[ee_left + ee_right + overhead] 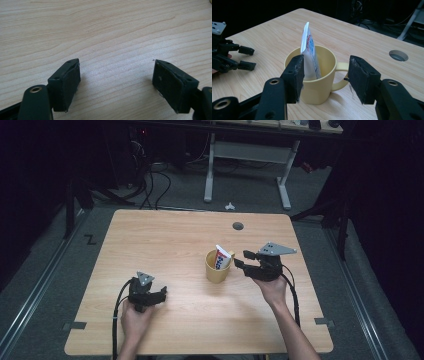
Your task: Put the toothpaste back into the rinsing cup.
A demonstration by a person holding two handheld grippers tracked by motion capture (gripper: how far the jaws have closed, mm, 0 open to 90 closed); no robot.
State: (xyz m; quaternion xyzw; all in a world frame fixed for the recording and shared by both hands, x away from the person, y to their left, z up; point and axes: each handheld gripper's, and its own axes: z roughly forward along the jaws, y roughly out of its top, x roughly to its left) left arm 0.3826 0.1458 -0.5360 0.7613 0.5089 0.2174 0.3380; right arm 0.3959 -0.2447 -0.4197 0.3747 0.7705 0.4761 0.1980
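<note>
A yellow mug (218, 270) stands right of the table's middle, and a white toothpaste tube (221, 256) leans upright inside it. My right gripper (240, 260) hovers just right of the mug, open, with its tips toward the mug. In the right gripper view the mug (317, 92) and tube (310, 53) sit just beyond the right gripper (325, 76), whose pads touch neither; the handle points right. My left gripper (163, 294) rests low at the front left, open. In the left gripper view the left gripper (116, 80) has only bare wood between its pads.
A round cable hole (238, 226) lies in the wooden table (165, 240) behind the mug. Beyond the far edge are a white desk frame (210, 175) and floor cables. The left gripper (245, 57) shows at the left edge of the right gripper view.
</note>
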